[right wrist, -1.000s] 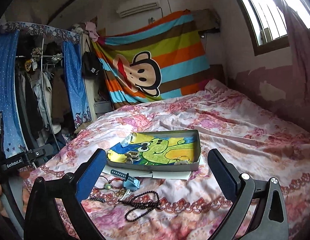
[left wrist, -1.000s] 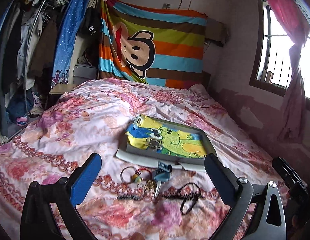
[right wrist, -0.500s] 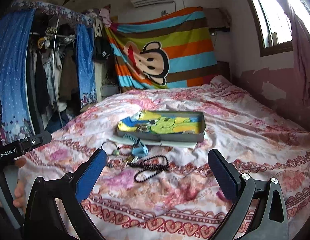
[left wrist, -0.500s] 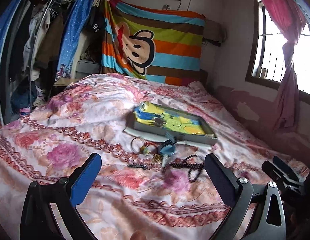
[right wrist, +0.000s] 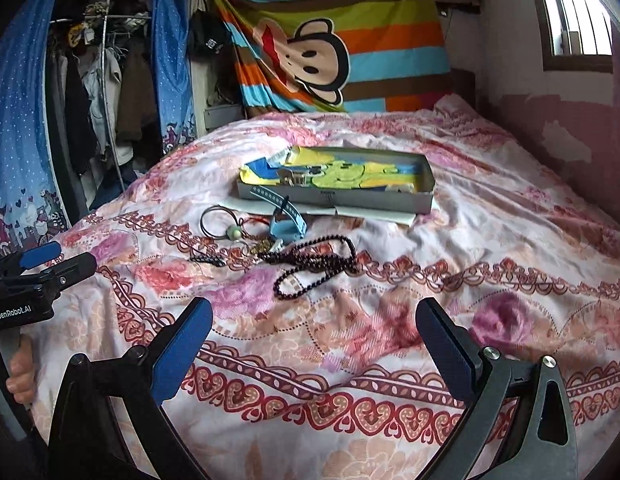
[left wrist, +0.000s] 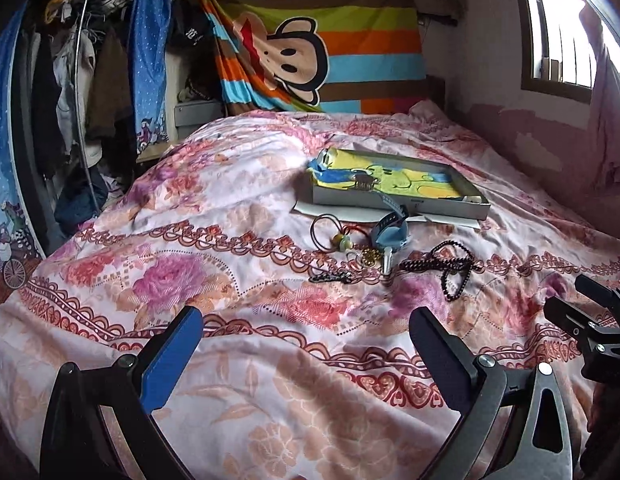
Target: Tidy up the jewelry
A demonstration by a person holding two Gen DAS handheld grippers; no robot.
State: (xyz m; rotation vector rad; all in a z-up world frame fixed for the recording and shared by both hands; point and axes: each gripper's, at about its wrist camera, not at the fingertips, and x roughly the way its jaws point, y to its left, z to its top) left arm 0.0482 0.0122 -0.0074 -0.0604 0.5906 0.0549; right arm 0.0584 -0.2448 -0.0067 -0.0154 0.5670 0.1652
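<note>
**Both grippers hang back; jewelry unsorted on the bed**

Left gripper [left wrist: 306, 328] empty, fingers spread wide. Right gripper [right wrist: 314, 320] the same. Both well apart from the pile.

Jewelry lies loose on the floral bedspread [right wrist: 490, 248], just in front of the shallow box [right wrist: 338, 200]. From the right wrist view: dark bead necklace [right wrist: 314, 260] nearest, at 12 o'clock; blue watch [right wrist: 286, 226] beyond it; cord loop with a pale bead [right wrist: 224, 224] at 11 o'clock.

Judged step: approach, nothing picked. Next move calls for lowering one gripper over a single piece, likely the necklace, and closing on a bunched strand so it doesn't drag its neighbours.

Hard to read: small gold and silver bits [left wrist: 370, 256] between watch and necklace, overlapping. A dark item already sits in the box; identity unclear. Box's far interior foreshortened.
</note>
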